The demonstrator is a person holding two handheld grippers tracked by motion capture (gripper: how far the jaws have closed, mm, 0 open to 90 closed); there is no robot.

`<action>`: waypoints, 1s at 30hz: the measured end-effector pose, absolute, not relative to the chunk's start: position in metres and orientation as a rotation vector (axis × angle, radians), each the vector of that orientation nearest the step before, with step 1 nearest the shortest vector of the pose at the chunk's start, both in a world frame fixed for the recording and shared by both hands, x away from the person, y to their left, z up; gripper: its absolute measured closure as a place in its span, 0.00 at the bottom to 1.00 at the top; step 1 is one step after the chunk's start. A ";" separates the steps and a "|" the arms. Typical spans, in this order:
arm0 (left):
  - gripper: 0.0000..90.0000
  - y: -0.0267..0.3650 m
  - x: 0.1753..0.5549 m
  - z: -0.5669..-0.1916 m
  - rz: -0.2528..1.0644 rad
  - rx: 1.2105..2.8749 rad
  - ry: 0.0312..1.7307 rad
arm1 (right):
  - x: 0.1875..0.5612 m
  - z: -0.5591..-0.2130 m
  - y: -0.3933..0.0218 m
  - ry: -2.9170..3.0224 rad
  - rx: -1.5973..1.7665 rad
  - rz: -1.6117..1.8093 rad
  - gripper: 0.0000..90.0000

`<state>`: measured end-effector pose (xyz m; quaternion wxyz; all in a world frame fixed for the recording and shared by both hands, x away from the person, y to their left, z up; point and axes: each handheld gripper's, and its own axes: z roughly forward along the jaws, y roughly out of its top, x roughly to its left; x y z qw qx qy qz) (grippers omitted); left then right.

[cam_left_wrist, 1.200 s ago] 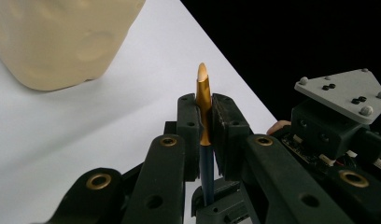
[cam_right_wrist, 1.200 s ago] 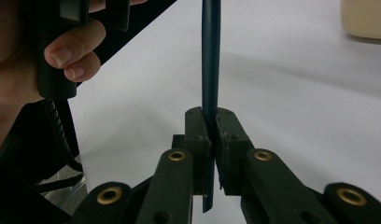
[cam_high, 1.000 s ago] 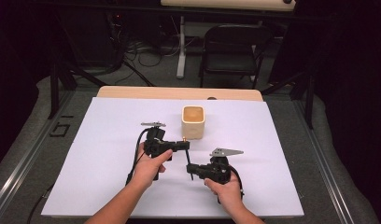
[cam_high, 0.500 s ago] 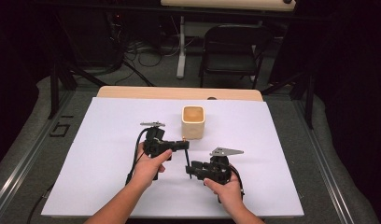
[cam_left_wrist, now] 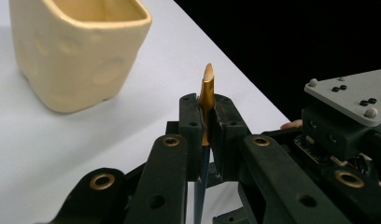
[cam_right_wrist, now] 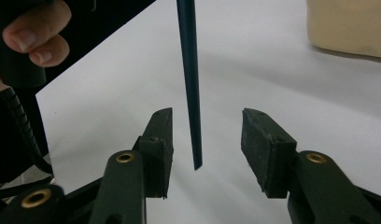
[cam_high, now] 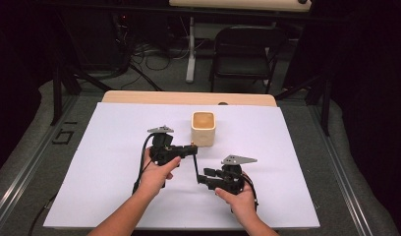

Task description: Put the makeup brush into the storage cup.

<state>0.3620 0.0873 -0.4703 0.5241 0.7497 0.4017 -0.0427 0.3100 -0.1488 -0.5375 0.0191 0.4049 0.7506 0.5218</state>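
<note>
A thin dark blue stick [cam_high: 196, 164] with a gold upper end [cam_left_wrist: 207, 91] hangs upright above the white table top. My left gripper [cam_high: 192, 150] is shut on it just below the gold end, the pads [cam_left_wrist: 191, 123] pressing both sides. My right gripper [cam_high: 203, 178] is at the stick's lower end. Its jaws have just been opening, and the stick [cam_right_wrist: 189, 84] hangs between the pads [cam_right_wrist: 161, 140] without touching them. A cream square cup [cam_high: 203, 129] stands open-topped just beyond the left gripper [cam_left_wrist: 207, 116].
The white sheet [cam_high: 287, 147] covers the table, with a wooden strip [cam_high: 188, 98] at its far edge. A dark folding chair [cam_high: 243, 54] and cables stand on the floor behind. The cup [cam_right_wrist: 349, 25] is up and to the right of the right gripper [cam_right_wrist: 206, 140].
The right gripper's jaws have spread apart and let go of the stick's lower end. Both hands have stayed nearly where they were, and the left gripper keeps its hold.
</note>
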 end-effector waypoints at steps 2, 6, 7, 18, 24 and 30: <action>0.93 0.087 0.361 -0.468 -0.071 1.803 0.957 | 0.310 -0.538 -0.150 2.319 1.246 1.609 0.59; 0.93 0.085 0.361 -0.464 -0.014 1.824 0.945 | 0.309 -0.537 -0.151 2.313 1.223 1.578 0.58; 0.93 0.085 0.361 -0.464 -0.003 1.831 0.945 | 0.309 -0.537 -0.152 2.315 1.223 1.571 0.58; 0.93 0.083 0.360 -0.457 0.138 1.878 0.924 | 0.307 -0.536 -0.155 2.308 1.172 1.512 0.56; 0.93 0.083 0.362 -0.454 0.188 1.886 0.921 | 0.306 -0.536 -0.156 2.304 1.151 1.482 0.54; 0.93 0.082 0.364 -0.452 0.211 1.894 0.922 | 0.306 -0.536 -0.158 2.297 1.153 1.474 0.53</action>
